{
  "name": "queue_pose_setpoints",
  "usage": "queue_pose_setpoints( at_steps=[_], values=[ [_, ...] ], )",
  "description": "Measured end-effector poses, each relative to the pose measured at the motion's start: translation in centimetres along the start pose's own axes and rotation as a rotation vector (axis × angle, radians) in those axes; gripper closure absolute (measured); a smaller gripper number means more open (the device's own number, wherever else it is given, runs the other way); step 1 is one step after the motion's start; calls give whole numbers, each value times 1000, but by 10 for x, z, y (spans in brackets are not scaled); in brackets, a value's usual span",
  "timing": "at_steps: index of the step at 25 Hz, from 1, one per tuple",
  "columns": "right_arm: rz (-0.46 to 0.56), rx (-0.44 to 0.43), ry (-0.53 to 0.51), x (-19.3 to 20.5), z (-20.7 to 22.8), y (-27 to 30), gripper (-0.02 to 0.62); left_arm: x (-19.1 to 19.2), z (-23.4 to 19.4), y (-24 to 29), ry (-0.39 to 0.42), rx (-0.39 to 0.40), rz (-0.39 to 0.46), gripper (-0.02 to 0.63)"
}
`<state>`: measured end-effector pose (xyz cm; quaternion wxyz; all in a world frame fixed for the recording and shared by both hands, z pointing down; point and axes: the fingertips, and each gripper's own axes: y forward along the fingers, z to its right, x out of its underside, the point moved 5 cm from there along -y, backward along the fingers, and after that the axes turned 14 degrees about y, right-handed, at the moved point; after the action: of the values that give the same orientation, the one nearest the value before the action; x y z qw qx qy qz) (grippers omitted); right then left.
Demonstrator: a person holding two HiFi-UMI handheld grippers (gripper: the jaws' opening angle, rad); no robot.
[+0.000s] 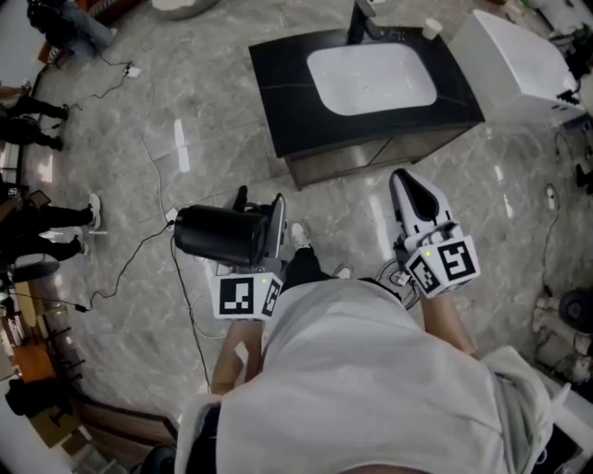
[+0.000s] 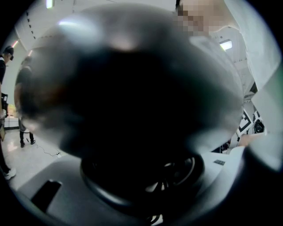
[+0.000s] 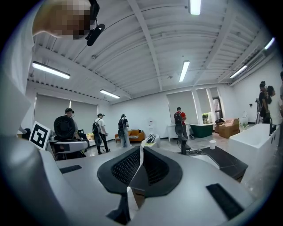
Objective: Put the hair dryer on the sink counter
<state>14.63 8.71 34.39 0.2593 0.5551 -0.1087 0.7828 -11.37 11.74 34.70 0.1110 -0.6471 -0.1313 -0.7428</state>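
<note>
1. The left gripper point(image 1: 259, 231) has its jaws clamped on the glossy black, barrel-shaped hair dryer point(image 1: 220, 234). It carries the barrel roughly level, probably so it can be laid on its side.
2. The hair dryer is in the air over the marble floor. It hangs out from the near edge of the black-topped bench point(image 1: 287, 102), off towards its near-left corner and not touching it.
3. The right gripper point(image 1: 414, 193) has its jaws pressed together on nothing and is held back from the near edge. This looks like a way to keep it clear of the carrying side.
4. The white oval basin point(image 1: 371, 79) fills the middle of the bench. That leaves bare black strips along the left and near edges, which look like the likeliest places to set the dryer down.
5. A small white cup point(image 1: 432, 28) stands at the far-right corner.
6. In the left gripper view the hair dryer point(image 2: 132, 110) is a dark blur across the lens. It hides the jaws' tips, so the exact grip point cannot be made out.
7. The dryer's nozzle end and cord are not clearly traceable in any view.
</note>
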Motion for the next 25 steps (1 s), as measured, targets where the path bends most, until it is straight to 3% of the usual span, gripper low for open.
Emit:
queue_pose_setpoints(
  at_steps=[14, 25],
  values=[
    [-22, -17, -33, -13, 0, 73, 549, 16, -52, 45, -26, -20, -11, 368],
    [-25, 62, -64, -22, 2, 99, 549, 26, -86, 87, -61, 7, -5, 368]
  ],
)
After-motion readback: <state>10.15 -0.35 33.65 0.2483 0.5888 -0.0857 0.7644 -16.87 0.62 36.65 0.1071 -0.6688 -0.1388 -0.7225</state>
